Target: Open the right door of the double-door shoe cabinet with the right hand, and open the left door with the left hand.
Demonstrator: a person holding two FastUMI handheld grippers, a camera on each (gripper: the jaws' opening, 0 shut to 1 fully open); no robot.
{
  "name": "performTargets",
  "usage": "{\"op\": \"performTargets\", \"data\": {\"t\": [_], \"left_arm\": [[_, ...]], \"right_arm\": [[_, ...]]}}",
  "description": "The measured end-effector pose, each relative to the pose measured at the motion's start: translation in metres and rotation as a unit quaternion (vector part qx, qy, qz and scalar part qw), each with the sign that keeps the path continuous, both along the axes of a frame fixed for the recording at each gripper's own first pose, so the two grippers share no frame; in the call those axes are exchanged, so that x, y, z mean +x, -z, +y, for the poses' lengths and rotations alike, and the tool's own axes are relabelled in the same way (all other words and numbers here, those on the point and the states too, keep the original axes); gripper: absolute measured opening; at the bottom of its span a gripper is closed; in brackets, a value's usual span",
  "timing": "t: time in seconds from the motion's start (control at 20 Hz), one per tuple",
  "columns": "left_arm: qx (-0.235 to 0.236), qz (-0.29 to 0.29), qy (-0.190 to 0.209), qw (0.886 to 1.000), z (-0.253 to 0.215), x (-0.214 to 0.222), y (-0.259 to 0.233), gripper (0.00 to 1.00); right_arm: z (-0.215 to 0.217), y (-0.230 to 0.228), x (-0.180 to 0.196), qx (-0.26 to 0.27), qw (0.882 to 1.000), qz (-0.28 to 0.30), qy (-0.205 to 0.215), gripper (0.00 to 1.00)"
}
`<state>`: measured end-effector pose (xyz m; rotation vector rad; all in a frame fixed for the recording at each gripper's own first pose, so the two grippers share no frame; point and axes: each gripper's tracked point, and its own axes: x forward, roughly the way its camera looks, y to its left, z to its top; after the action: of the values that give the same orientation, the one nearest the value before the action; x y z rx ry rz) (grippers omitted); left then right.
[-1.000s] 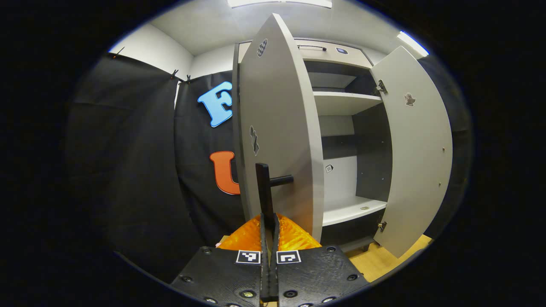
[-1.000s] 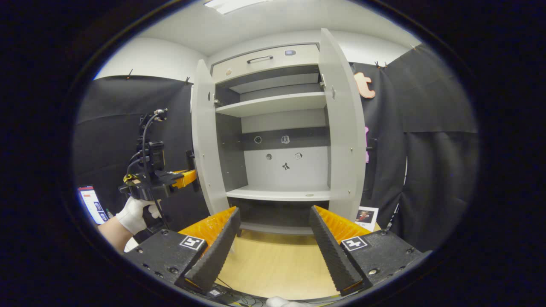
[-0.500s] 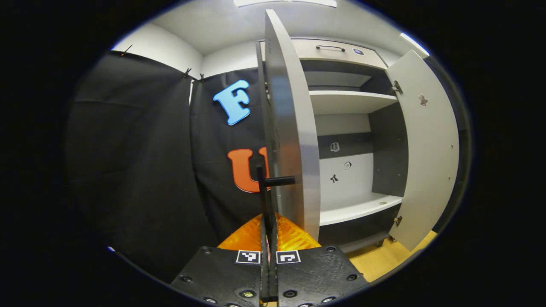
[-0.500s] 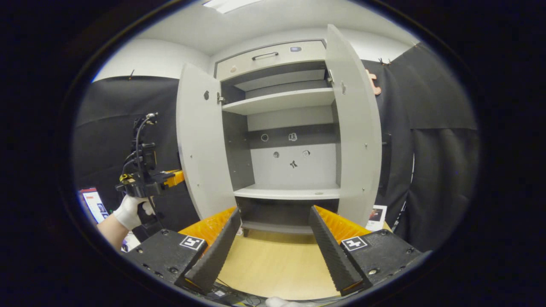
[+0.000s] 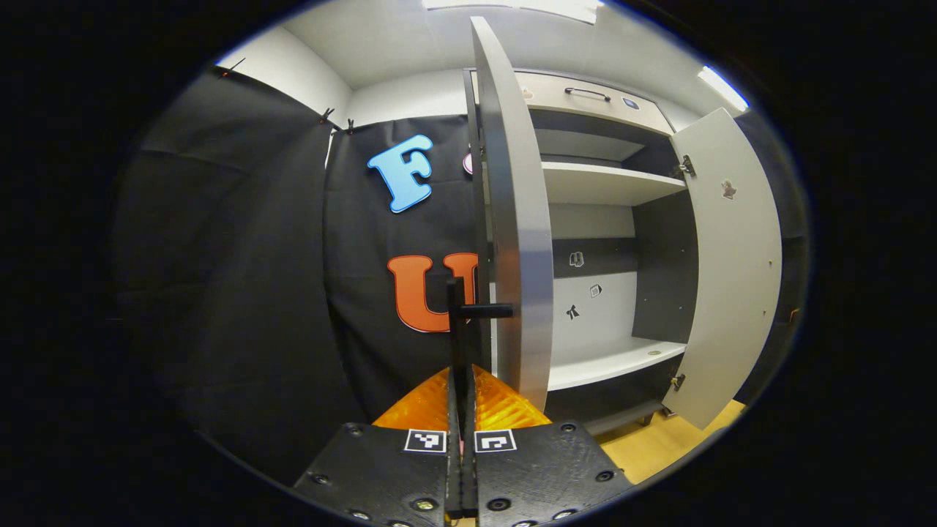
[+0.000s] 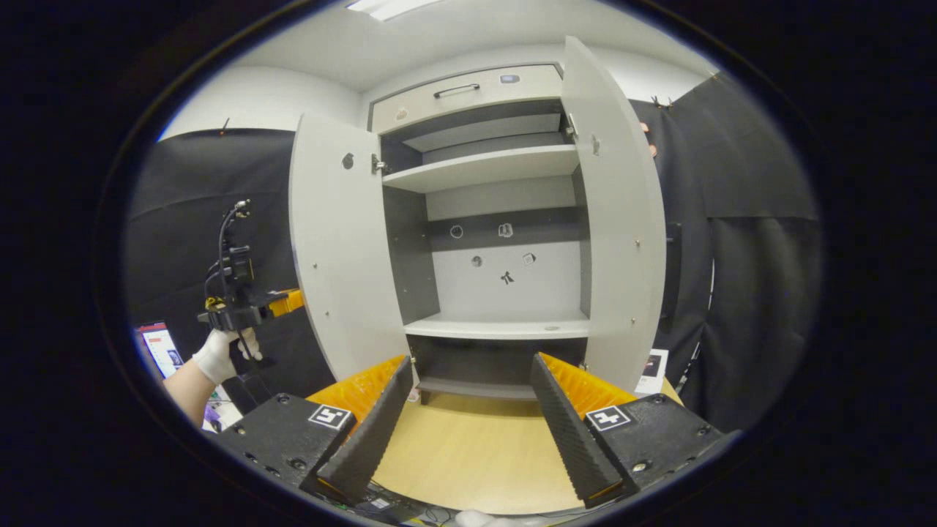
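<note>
The left tool [image 5: 461,380] is clamped on the left door's handle [image 5: 460,322] to swing the left door [image 5: 516,219] wide. The right tool [image 6: 468,424] hangs spread apart, clear of the open right door [image 6: 618,219].

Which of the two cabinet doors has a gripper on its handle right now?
The left door: the left gripper is shut on its handle. The right door stands open untouched; the right gripper hangs open.

A recording booth, this: black cloth wall [image 6: 754,278] hangs clipped around a lone shoe cabinet [image 6: 505,293], pale wooden floor [image 6: 476,454] below, ceiling light [image 6: 388,7] overhead, a screen [image 6: 155,344] glowing aside.
</note>
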<state>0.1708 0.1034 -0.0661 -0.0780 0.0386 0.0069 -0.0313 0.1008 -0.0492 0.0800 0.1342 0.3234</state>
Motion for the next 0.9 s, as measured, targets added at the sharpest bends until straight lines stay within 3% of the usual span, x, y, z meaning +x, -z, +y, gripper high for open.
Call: {"op": "performTargets", "data": {"t": [0.15, 0.25, 0.3, 0.35, 0.4, 0.45, 0.5, 0.9], "left_arm": [[0.008, 0.009, -0.01, 1.0, 0.007, -0.004, 0.002, 0.01], [0.002, 0.012, -0.022, 1.0, 0.018, -0.007, 0.004, 0.21], [-0.005, 0.012, -0.027, 1.0, 0.023, -0.007, 0.006, 0.53], [-0.014, 0.014, -0.031, 0.999, 0.027, -0.009, 0.006, 0.43], [-0.018, 0.018, -0.035, 0.999, 0.028, -0.009, 0.007, 0.61], [-0.018, 0.02, -0.037, 0.999, 0.032, -0.01, 0.008, 0.67], [-0.017, 0.022, -0.041, 0.999, 0.032, -0.01, 0.008, 0.89], [0.018, 0.014, -0.084, 0.996, 0.041, -0.036, -0.005, 0.94]], "right_arm": [[0.002, 0.0, -0.001, -0.001, 1.0, 0.001, -0.003, 1.0], [0.003, -0.001, -0.002, -0.002, 1.0, 0.001, -0.006, 1.0], [0.004, -0.001, -0.002, -0.002, 1.0, 0.001, -0.007, 1.0], [0.004, 0.0, -0.001, -0.004, 1.0, 0.002, -0.008, 1.0], [0.006, -0.001, -0.001, -0.003, 1.0, 0.002, -0.008, 1.0], [0.006, -0.001, 0.0, -0.004, 1.0, 0.002, -0.009, 1.0], [0.006, -0.001, 0.0, -0.004, 1.0, 0.003, -0.011, 1.0], [0.005, -0.006, 0.003, -0.001, 1.0, -0.003, -0.012, 1.0]]}}
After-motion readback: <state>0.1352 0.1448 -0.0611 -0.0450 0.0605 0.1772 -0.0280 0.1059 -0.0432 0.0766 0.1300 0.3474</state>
